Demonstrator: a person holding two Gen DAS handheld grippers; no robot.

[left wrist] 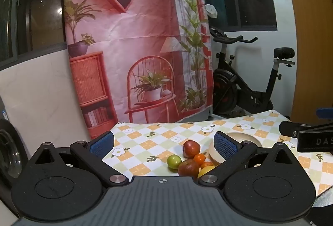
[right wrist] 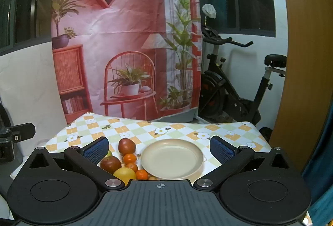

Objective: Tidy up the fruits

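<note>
Beige plate (right wrist: 172, 158) bare near worktop (right wrist: 179, 128) middle. Fruits (right wrist: 127, 160) heaped on cloth just beside plate. Left tongs (left wrist: 164, 142), right tongs (right wrist: 159, 148) both spread wide, gripping nothing.

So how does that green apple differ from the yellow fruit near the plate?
The green apple is green and looks smaller; the yellow fruit is yellow and looks bigger. The green apple lies at the pile's edge away from the plate; the yellow fruit lies nearer the plate. In the right view the green apple is mostly hidden behind a finger; the yellow fruit shows well. Both are round, lie on the tablecloth, and are held by neither gripper.
</note>
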